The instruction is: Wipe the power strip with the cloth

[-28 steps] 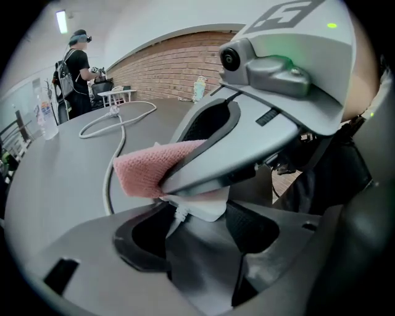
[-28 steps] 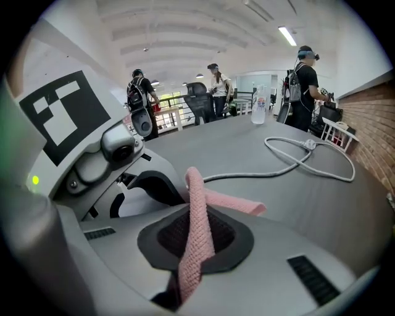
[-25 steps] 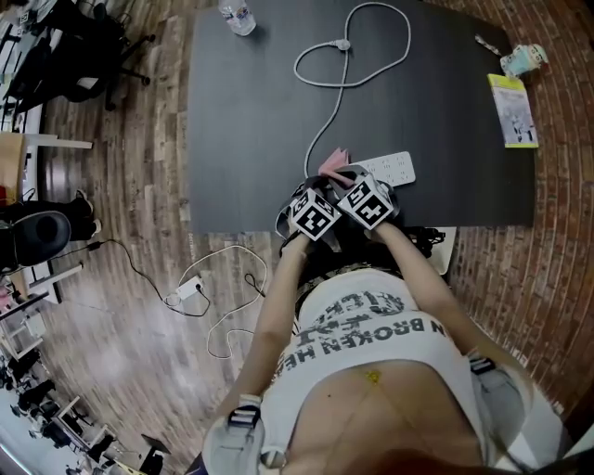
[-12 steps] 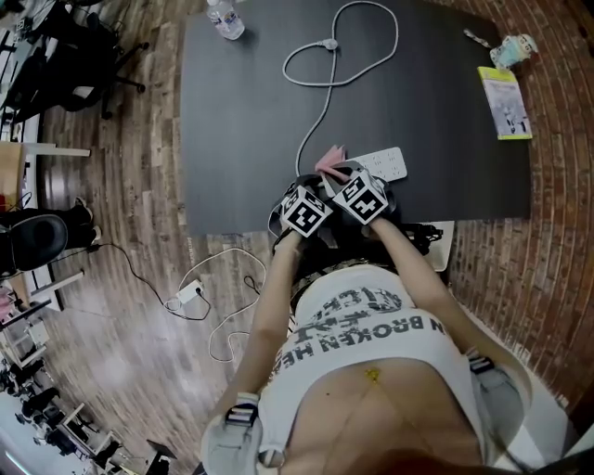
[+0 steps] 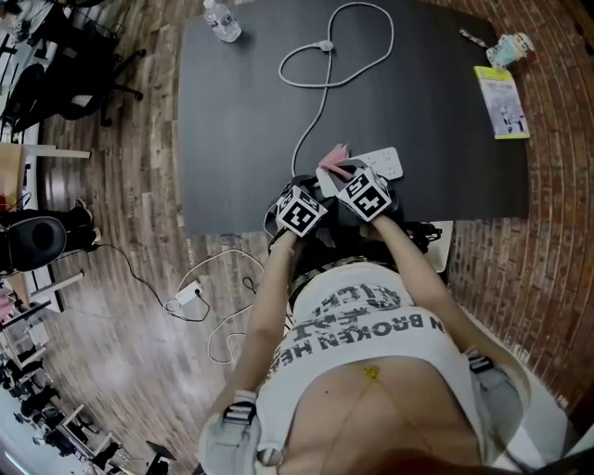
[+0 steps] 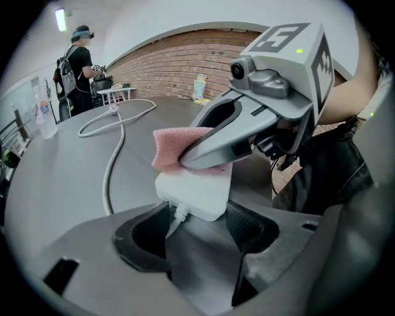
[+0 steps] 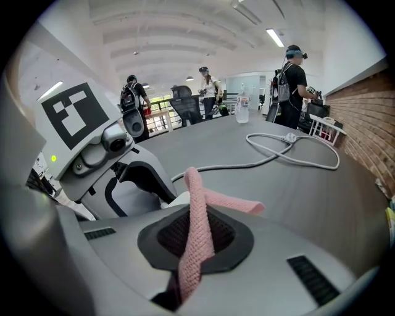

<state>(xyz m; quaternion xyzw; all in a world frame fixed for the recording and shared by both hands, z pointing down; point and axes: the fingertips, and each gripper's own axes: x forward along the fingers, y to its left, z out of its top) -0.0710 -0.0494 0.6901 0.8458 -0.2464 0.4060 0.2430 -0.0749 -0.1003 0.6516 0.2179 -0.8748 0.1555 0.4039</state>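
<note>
Right claw (image 7: pixel 196 233) clenched on pink cloth (image 7: pixel 196 188), laid on power strip (image 6: pixel 194 191) near end. Left claw (image 6: pixel 197 225) seemingly clamps that end. Strip's long axis runs straight away.

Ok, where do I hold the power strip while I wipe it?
Clamp the power strip at its near end, across its narrow width, from the table edge, as the left gripper does: straight parallel sides suit the jaws, leaving the top free for the cloth.

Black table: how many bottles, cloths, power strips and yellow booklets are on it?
bottle: 1
cloth: 1
power strip: 1
yellow booklet: 1
Total: 4
</note>
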